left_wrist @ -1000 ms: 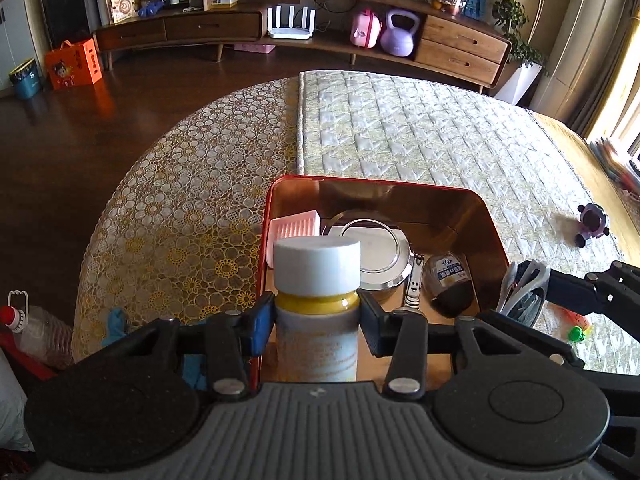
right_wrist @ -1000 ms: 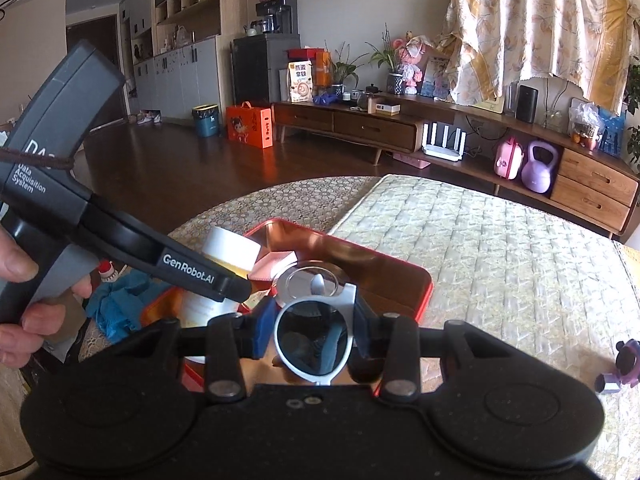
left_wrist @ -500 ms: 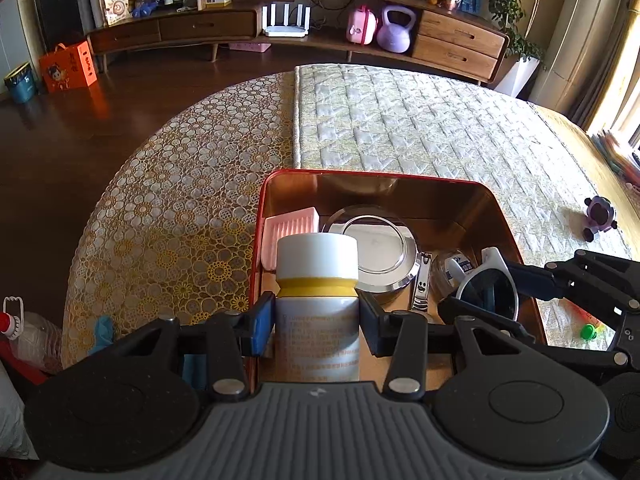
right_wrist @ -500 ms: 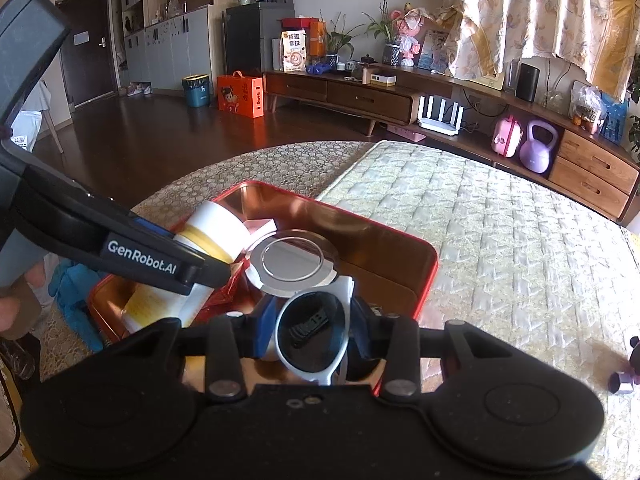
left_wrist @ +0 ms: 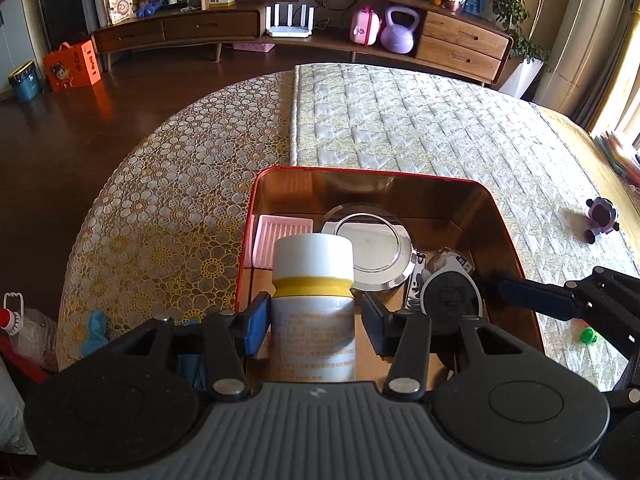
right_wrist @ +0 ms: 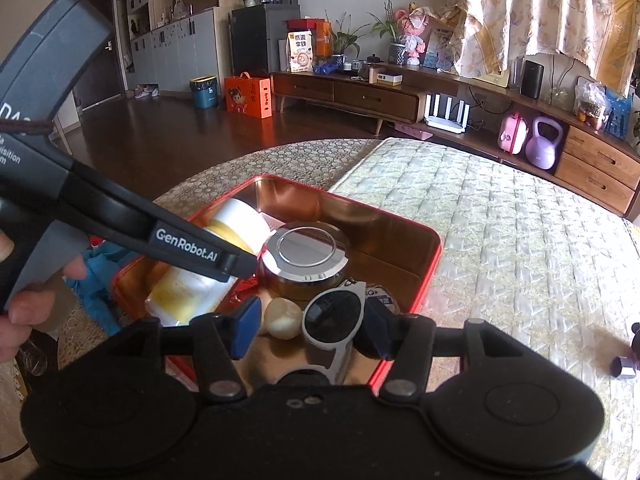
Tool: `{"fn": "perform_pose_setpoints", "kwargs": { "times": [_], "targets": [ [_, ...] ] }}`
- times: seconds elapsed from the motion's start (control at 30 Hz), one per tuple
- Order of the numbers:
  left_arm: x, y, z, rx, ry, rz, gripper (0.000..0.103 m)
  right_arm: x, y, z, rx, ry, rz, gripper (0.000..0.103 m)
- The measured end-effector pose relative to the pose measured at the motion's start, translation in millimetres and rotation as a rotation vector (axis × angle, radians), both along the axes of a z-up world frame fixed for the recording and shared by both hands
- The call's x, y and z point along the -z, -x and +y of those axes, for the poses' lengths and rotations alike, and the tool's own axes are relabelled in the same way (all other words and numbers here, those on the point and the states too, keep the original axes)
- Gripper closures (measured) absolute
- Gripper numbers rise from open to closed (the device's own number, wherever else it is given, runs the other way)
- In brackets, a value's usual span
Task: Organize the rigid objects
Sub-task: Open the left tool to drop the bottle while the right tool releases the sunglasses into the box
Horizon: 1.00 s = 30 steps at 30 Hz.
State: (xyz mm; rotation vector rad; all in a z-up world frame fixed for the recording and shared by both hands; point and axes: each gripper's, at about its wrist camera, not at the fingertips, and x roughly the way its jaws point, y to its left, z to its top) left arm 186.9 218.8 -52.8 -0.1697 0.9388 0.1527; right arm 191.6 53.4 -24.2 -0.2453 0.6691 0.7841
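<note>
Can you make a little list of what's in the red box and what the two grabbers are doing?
box: red tin tray on a patterned tablecloth
left gripper: jaws have just been opening, pill bottle between them, pads off it
right gripper: jaws have just been opening, white sunglasses between them, released
also in box: pink soap dish, round metal tin, nail clipper, small pale round thing
outside box: purple toy, green cap
</note>
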Motion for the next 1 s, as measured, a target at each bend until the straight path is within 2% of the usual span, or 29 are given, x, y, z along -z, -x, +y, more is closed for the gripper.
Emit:
{"fn": "perform_pose_setpoints", "kwargs": {
  "times": [0.1, 0.37, 0.87, 1.0],
  "targets": [
    [-4, 5, -1, -0.003, 0.006, -0.019, 0.045, -6, 5, -4, -0.004, -0.02, 0.001, 0.041],
    [-21, 21, -9, -0.011, 0.02, -0.068, 0.041, -25, 19, -22, -0.005, -0.074, 0.012, 0.037],
    [-50, 57, -49, 0.033, -0.011, -0.139, 0.041, -48, 50, -81, 0.054, -0.197, 0.019, 0.016],
    [-56, 66, -64, 0.049, -0.011, -0.161, 0.035, -51, 59, -97, 0.079, -0.217, 0.008, 0.012]
  ]
}}
